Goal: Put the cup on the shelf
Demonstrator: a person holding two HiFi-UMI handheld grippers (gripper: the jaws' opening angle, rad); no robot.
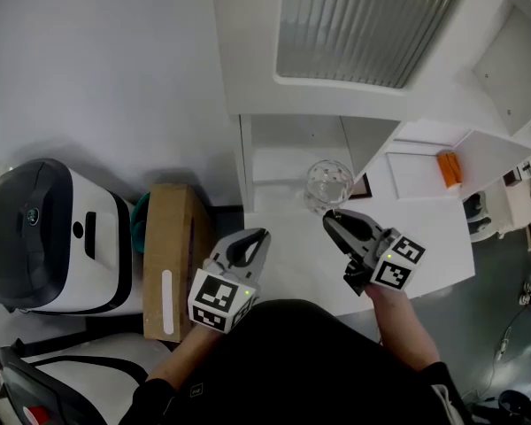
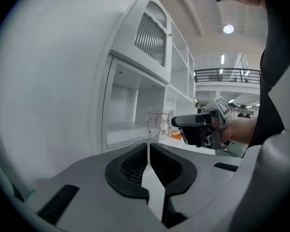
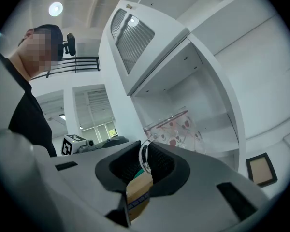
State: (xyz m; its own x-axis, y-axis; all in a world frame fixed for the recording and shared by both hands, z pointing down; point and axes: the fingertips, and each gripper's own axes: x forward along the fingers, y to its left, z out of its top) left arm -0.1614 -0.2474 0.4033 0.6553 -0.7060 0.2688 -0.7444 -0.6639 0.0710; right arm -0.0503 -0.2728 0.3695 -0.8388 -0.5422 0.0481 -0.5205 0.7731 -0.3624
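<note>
Head view: your right claw [image 1: 334,222] holds the cup [image 1: 328,184] just before the shelf's [image 1: 292,144] lower opening; your left claw [image 1: 250,244] sits farther from the shelf.
Left gripper view: left claw pressed together, empty.
Right gripper view: right claw clamped on the cup's handle [image 3: 143,153].

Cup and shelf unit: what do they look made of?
Cup: clear glass, possibly clear plastic. The shelf shows through its wall, which carries a red printed pattern. Shelf unit: white painted or laminated board with a smooth matte finish, flat panels and square edges. Whether wood or metal lies underneath cannot be told.
</note>
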